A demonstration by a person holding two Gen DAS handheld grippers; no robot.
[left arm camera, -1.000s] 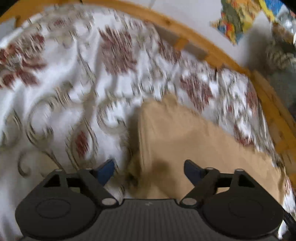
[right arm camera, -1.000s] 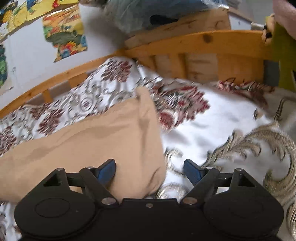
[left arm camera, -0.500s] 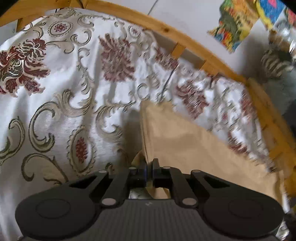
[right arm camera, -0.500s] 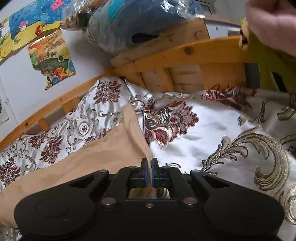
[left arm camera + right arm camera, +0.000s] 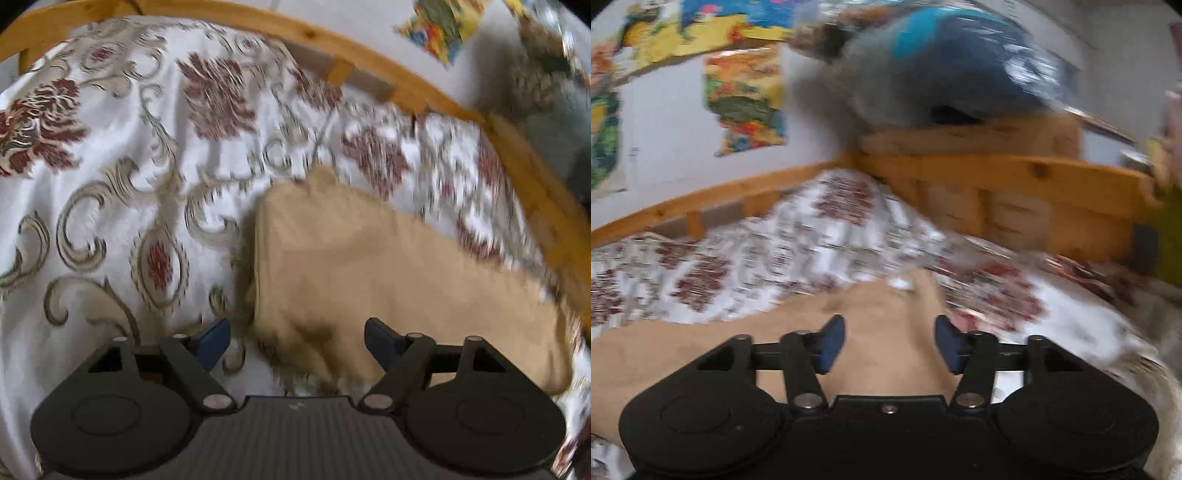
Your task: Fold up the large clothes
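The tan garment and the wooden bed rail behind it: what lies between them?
In the left wrist view, only the flowered bedspread lies between the tan garment and the wooden bed rail. The right wrist view shows the same.

The tan garment (image 5: 388,273) is soft matt cloth. The bedspread (image 5: 122,199) looks woven, with a faint sheen on its scroll pattern. The bed rail (image 5: 1015,173) is varnished knotty wood. The left tool (image 5: 297,339) has matt black plastic arms, blue pads (image 5: 212,338) and metal pins.
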